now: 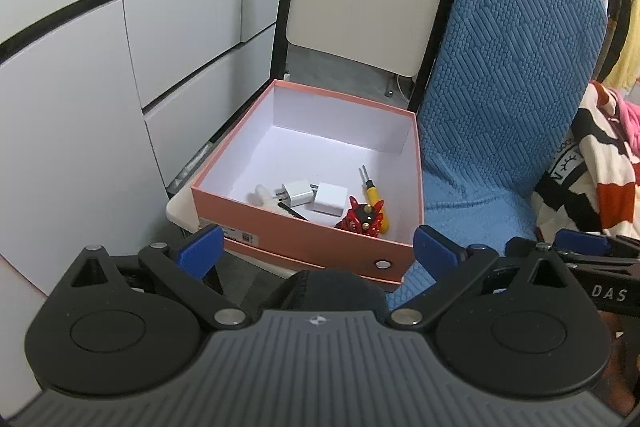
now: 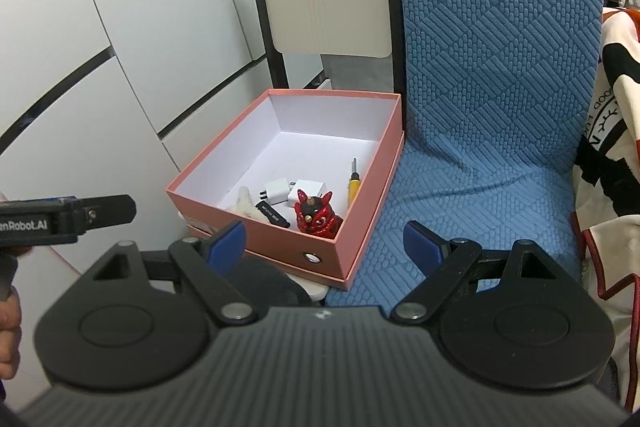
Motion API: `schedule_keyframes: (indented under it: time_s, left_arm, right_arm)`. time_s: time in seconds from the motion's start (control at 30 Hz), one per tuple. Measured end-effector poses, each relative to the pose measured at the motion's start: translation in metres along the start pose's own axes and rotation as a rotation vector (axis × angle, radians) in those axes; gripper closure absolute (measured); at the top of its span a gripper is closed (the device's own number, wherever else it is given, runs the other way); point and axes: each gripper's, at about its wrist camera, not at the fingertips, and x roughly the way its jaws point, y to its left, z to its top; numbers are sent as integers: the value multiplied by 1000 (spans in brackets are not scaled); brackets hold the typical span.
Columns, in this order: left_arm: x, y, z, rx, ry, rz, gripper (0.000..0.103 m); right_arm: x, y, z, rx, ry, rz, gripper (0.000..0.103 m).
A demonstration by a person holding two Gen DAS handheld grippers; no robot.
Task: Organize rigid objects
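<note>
Both my grippers, left [image 1: 318,249] and right [image 2: 324,245], are spread wide and hold nothing. The pink box [image 2: 362,187] lies ahead of them. Inside it, at its near wall, lie two white chargers [image 1: 312,197], a yellow screwdriver [image 1: 374,201], a red figurine [image 2: 316,215] and a black stick [image 2: 274,217]. The near wall hides part of the figurine, and a whitish thing [image 2: 246,207] I cannot identify.

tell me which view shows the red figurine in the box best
The right wrist view: the red figurine shows whole, face and horns clear. In the left wrist view the pink box near wall hides the base of the red figurine.
</note>
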Motion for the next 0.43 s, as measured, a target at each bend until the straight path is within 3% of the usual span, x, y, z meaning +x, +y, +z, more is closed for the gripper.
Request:
schedule_keyframes:
  time_s: [0.43]
  left_arm:
    - [-1,3,-6,-14,15,-16,1]
  right_arm:
    - [1,3,1,-18,3,7,16]
